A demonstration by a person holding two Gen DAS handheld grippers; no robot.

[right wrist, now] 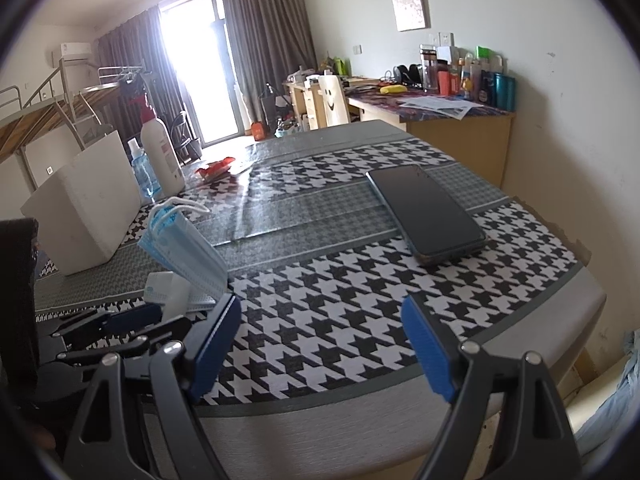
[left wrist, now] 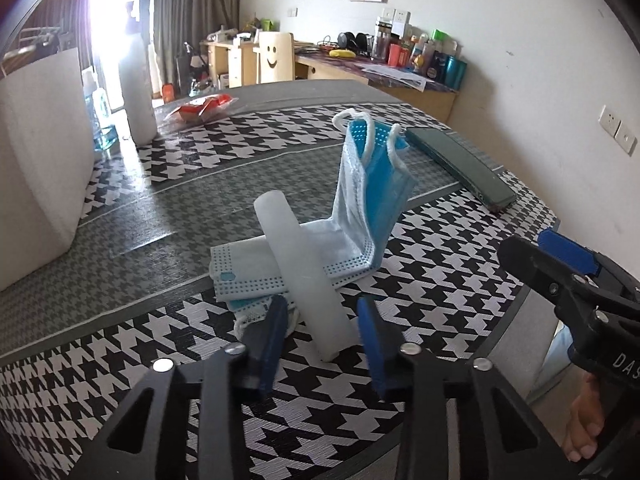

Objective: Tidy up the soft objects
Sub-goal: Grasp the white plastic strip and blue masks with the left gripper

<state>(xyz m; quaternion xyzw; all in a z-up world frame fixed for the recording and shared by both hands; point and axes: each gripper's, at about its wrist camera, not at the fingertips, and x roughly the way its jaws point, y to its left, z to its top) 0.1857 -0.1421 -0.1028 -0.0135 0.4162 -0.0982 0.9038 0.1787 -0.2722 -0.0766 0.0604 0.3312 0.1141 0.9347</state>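
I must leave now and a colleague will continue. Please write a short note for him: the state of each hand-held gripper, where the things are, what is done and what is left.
Left hand-held gripper: jaws around the near end of the white tube; a gap shows beside the pads, so no firm grip yet.
Right hand-held gripper: open, empty, above the patterned table.
Masks: a stack mid-table, its far end bent upward; the tube lies across it.
Phone: on the table behind.
Done: nothing visibly sorted.
Left: grip and move the tube, tidy the masks.
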